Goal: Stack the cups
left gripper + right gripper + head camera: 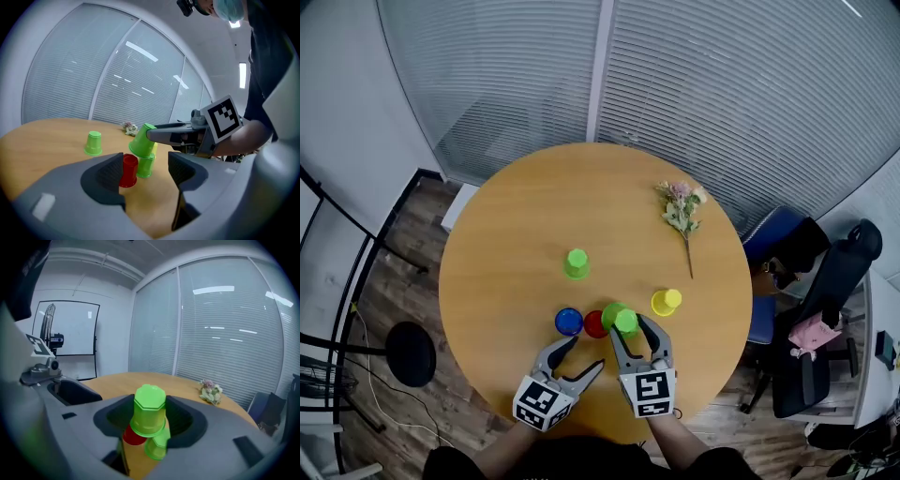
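Observation:
My right gripper is shut on an upside-down green cup, held tilted above the table. Just under it stand a red cup and a second green cup, both upside down. In the left gripper view the held green cup hangs over that second green cup, with the red cup beside it. A blue cup stands left of the red cup. A third green cup stands alone farther back. A yellow cup lies to the right. My left gripper is open and empty, near the front edge.
A small bunch of dried flowers lies at the back right of the round wooden table. Office chairs stand to the right, beyond the table edge. Glass walls with blinds run behind.

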A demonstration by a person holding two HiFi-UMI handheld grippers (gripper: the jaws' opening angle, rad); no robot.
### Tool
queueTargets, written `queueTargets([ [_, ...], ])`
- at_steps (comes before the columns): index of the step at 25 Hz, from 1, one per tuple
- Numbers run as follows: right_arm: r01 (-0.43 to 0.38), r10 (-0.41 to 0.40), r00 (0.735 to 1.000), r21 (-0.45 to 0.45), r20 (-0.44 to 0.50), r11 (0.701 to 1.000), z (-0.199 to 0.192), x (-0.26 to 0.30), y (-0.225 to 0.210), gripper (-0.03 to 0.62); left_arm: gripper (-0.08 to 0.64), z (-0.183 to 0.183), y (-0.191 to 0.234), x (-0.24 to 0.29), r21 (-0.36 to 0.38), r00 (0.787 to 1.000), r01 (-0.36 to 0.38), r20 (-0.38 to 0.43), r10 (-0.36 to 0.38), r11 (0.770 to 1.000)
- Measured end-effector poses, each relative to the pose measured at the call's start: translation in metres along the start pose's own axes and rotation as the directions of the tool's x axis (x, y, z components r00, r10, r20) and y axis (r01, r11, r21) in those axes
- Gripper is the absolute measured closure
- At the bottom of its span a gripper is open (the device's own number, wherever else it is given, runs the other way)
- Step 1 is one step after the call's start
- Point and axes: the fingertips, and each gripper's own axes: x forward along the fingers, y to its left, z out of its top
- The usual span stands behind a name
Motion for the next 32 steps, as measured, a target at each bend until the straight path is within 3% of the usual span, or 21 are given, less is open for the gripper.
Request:
queueTargets([
  [9,-0.128,0.127,0.992,-0.044,-0.024,0.991,0.013,0.035,0.063,0.376,0.276,-0.010,0.033,-0.041,-0.035,0.997,-0.078,0.008,0.078,0.996],
  [14,-0.144,0.142,0.989,-0.047,-0.047,0.988,0.008,0.046,0.069,0.376,0.276,-0.010,0.035,-0.041,-0.046,0.997,-0.079,0.015,0.080,0.996],
  [20,-0.161,0.161,0.987,-0.004,-0.008,0.987,0.013,0.041,0.069,0.373,0.276,-0.009,0.033,-0.041,-0.044,0.997,-0.072,0.016,0.072,0.996],
  [26,-0.121,0.119,0.991,0.042,0.059,0.992,0.019,0.017,0.047,0.371,0.276,-0.008,0.015,-0.028,-0.027,1.000,-0.021,0.004,0.021,0.999],
  [32,-0.025,0.023,0.999,0.083,0.022,0.996,-0.004,-0.005,0.003,0.371,0.276,-0.006,-0.013,0.002,-0.008,0.998,0.058,-0.016,-0.058,0.998],
])
